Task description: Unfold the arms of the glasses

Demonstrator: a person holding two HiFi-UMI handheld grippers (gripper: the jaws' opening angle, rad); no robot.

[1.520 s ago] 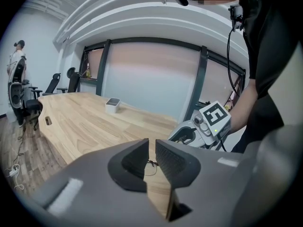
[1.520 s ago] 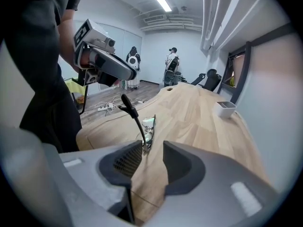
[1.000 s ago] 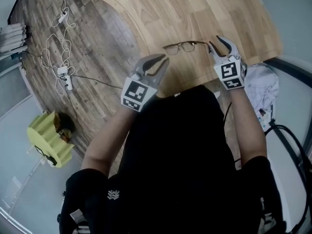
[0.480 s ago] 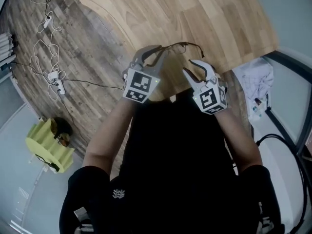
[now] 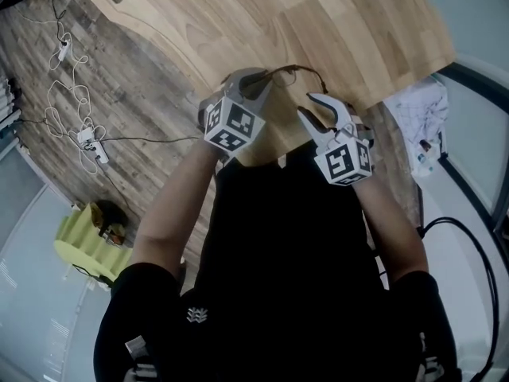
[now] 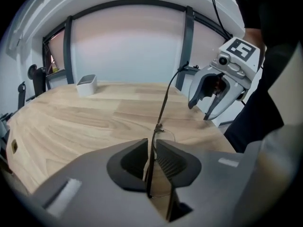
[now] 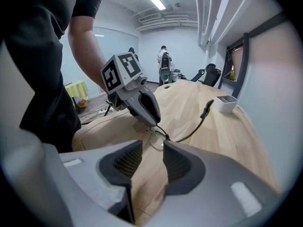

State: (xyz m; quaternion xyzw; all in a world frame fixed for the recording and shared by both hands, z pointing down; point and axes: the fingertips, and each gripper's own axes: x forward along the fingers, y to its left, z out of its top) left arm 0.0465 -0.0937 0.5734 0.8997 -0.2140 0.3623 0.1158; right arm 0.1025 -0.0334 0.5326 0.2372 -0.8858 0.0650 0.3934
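Glasses (image 6: 162,109) are pinched in my left tongs (image 6: 151,149). One arm sticks out already. My right tongs (image 7: 151,150) are apart, empty. The other arm looks left to do.

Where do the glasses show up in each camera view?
Head view: glasses upper centre, at the left gripper's tips.
Left gripper view: centre, pinched between the jaws, one arm rising.
Right gripper view: centre, just beyond its open jaws.
Shared landmark: the wooden table underneath.
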